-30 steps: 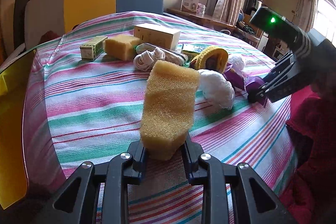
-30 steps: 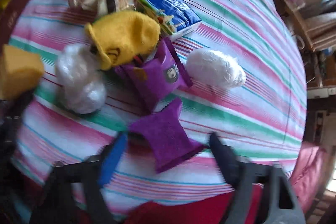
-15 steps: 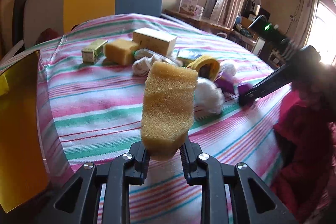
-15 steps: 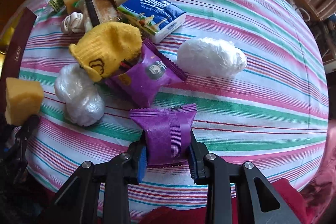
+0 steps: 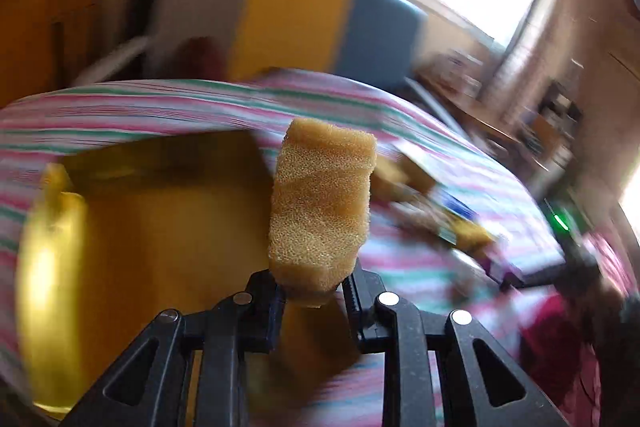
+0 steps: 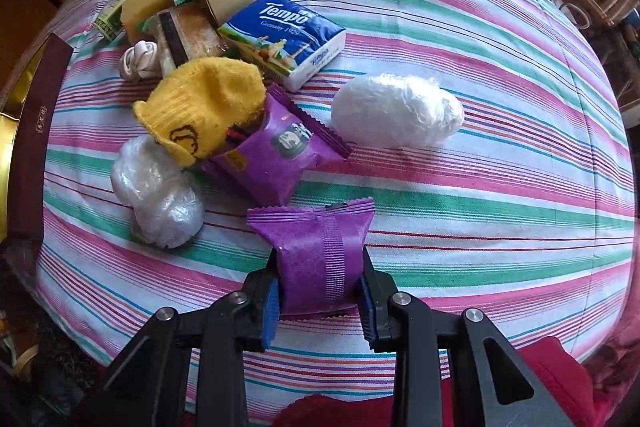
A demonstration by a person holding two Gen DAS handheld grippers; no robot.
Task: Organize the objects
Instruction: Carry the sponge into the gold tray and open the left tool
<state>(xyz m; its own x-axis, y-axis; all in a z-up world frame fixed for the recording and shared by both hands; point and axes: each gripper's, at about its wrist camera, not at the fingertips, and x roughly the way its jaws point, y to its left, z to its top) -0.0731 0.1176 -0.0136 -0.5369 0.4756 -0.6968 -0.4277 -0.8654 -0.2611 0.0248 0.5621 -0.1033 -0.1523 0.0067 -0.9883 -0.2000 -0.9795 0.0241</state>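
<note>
1. Your left claw (image 5: 314, 287) pinches a yellow sponge (image 5: 322, 203) by its lower end, so the sponge stands upright just beyond the fingers

2. What has changed on the left: a second ago the sponge was held above the striped bench, with the pile of things behind it; now the view is streaked with blur and a yellow box (image 5: 132, 227) fills the lower left, directly behind and under the sponge

3. That suggests the sponge is on its way to the box and the drop is the step in hand; the sponge is not yet let go

4. Your right claw (image 6: 320, 297) has just closed on a purple packet (image 6: 316, 251); a second ago its jaws stood apart on either side of it, and now the blue pads press both flanks

5. The packet sits between the fingers at the near edge of the bench (image 6: 500, 187), pointing straight down at the cloth; whether it is lifted clear you cannot tell

6. Left on the bench are a second purple packet (image 6: 280, 155), a yellow sock (image 6: 204, 111), a tissue pack (image 6: 284, 39) and two white bundles
</note>
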